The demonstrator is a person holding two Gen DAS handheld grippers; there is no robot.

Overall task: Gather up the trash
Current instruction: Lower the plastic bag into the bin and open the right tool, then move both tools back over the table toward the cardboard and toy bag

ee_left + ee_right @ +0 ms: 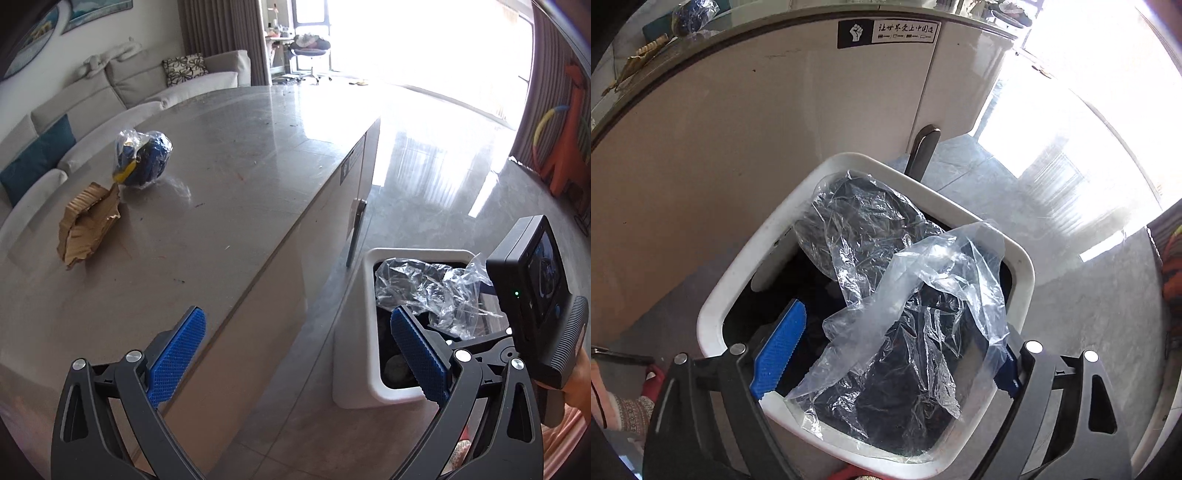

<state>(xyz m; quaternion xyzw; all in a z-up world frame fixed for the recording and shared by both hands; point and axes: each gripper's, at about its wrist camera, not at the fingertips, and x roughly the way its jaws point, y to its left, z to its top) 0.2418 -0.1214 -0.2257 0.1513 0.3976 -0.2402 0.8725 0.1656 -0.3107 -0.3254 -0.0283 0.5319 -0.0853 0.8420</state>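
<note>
Black sticker (888,33) on the white cabinet (775,110): white fist icon plus Chinese text, too small to read. Clear crumpled plastic wrap (886,280) lies in the white bin (713,314), partly over the rim. Right gripper (886,354) released, jaws wide either side of wrap. Left gripper (299,354) spread, empty. Torn cardboard (88,225) and bagged blue item (142,158) on table (240,166).
</note>
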